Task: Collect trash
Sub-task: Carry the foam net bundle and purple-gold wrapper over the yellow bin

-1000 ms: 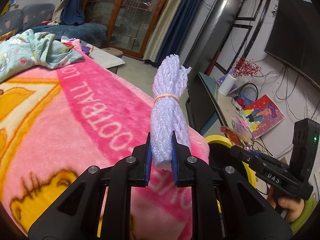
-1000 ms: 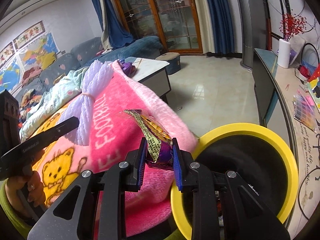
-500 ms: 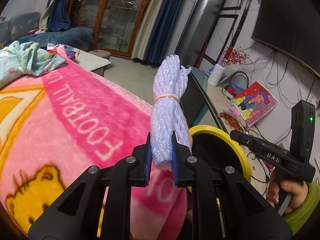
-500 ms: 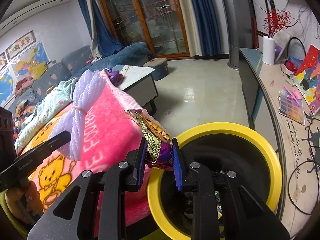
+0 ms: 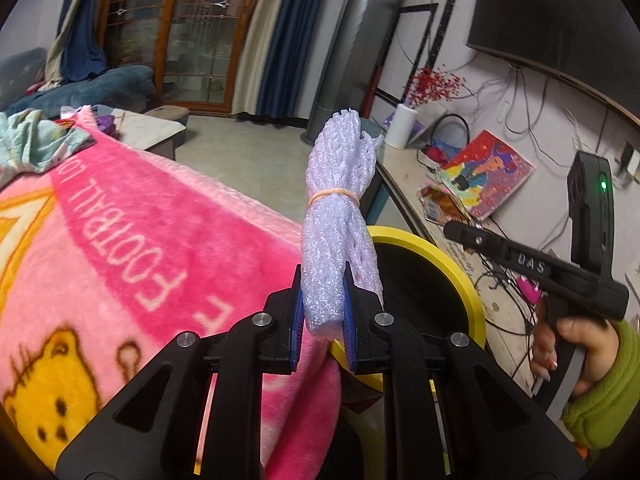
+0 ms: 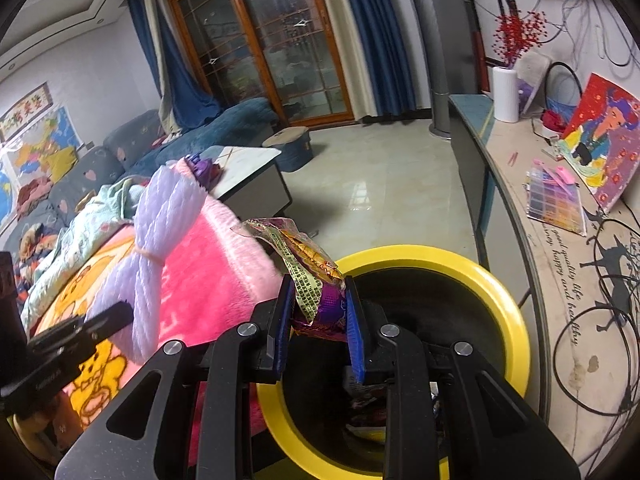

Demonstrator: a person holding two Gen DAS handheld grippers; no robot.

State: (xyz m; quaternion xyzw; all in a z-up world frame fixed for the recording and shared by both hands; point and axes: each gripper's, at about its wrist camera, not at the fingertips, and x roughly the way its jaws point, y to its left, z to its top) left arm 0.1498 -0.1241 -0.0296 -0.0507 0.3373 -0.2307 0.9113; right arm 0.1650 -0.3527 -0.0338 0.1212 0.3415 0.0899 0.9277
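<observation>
The left gripper has its jaws clamped on the lower end of a foam net bundle. The bundle's long axis runs straight out from the jaws, its free end pointing up and away. It is pale lilac-white mesh foam, folded into a thick roll and cinched near mid-length by an orange rubber band; the top end flares ragged. It sits at the near-left edge of the yellow-rimmed bin, partly over the pink blanket.

The right gripper has its jaws closed on a snack wrapper. The wrapper extends from the jaws up and to the left, crumpled, purple foil at the base, with yellow printed panels and an orange strip, and a clear torn end. It is held over the bin's near-left rim; some litter lies inside the bin.
</observation>
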